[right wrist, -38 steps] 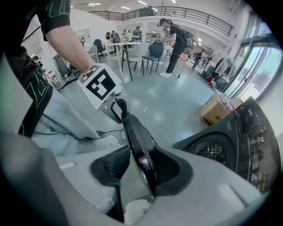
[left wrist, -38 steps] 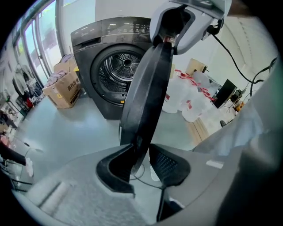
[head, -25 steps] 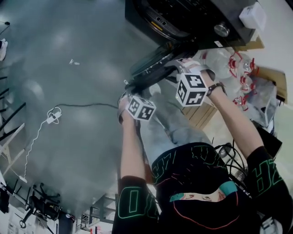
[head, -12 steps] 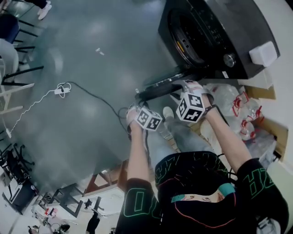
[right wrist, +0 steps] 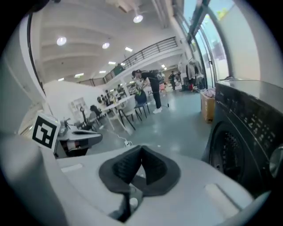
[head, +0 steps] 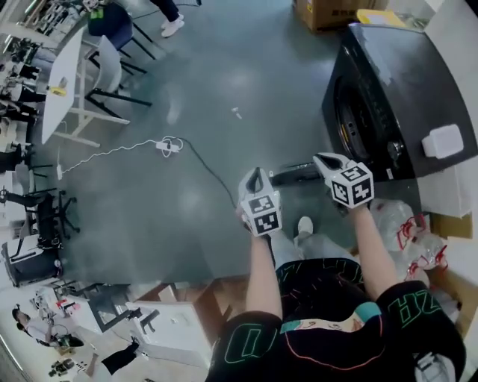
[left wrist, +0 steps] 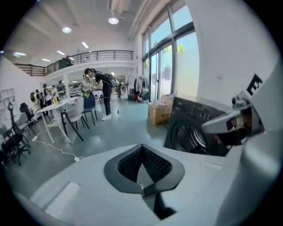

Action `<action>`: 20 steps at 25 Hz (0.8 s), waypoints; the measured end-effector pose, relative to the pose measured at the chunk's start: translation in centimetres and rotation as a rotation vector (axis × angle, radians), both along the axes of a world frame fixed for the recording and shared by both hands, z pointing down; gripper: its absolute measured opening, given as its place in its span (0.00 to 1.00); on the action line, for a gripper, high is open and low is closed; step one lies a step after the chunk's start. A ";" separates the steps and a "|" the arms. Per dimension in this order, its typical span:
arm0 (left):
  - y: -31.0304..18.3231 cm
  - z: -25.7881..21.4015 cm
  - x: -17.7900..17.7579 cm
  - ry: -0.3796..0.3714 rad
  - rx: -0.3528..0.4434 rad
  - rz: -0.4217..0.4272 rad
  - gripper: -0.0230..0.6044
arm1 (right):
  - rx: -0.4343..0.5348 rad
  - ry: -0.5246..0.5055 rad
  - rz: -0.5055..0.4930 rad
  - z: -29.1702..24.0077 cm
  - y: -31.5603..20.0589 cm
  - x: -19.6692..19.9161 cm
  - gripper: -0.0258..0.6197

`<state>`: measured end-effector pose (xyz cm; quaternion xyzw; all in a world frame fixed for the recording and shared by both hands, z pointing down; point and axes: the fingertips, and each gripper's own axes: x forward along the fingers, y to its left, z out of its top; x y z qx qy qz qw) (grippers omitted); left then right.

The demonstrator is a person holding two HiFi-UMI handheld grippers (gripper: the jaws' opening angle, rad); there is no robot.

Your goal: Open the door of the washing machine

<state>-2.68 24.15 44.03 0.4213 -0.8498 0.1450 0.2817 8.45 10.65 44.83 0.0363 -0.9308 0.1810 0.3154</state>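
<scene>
The black washing machine [head: 396, 89] stands at the upper right of the head view, its round drum opening [head: 351, 119] uncovered. Its dark door [head: 293, 174] hangs open, seen edge-on low between my two grippers. My left gripper [head: 255, 173] is held up in the air left of the door, shut and empty. My right gripper [head: 323, 158] hovers just in front of the machine, also shut with nothing in it. In the left gripper view the pads [left wrist: 142, 152] meet, with the drum [left wrist: 189, 134] beyond. The right gripper view shows shut pads [right wrist: 140, 159] beside the machine's front [right wrist: 247, 132].
A white cable and power strip [head: 169, 145] lie on the grey floor. A white table with chairs [head: 78, 74] stands at the upper left, a cardboard box [head: 328, 11] behind the machine, plastic bags [head: 407, 231] at its right. A person [left wrist: 104, 90] stands far back.
Both grippers have lifted up and away from the open door, and their jaws have closed empty. The head view has swung so the machine sits farther right.
</scene>
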 end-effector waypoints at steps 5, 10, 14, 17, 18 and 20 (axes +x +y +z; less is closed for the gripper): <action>-0.7 -10.5 -3.4 -0.041 0.229 -0.188 0.05 | -0.018 -0.232 0.084 -9.4 -2.7 -4.7 0.04; 0.0 -18.9 -5.0 -0.200 0.357 -0.224 0.05 | 0.113 -0.386 0.084 -17.6 -3.9 -6.2 0.04; 0.9 -23.6 -6.1 -0.308 0.416 -0.255 0.05 | 0.226 -0.452 0.070 -21.8 -4.3 -6.9 0.04; 1.3 -25.8 -6.7 -0.357 0.429 -0.253 0.05 | 0.285 -0.484 0.056 -24.0 -4.1 -7.9 0.04; 1.4 -26.5 -6.9 -0.373 0.430 -0.249 0.05 | 0.302 -0.494 0.051 -24.6 -3.9 -8.3 0.04; 1.3 -27.7 -7.5 -0.408 0.430 -0.239 0.05 | 0.331 -0.516 0.042 -25.6 -3.7 -9.1 0.04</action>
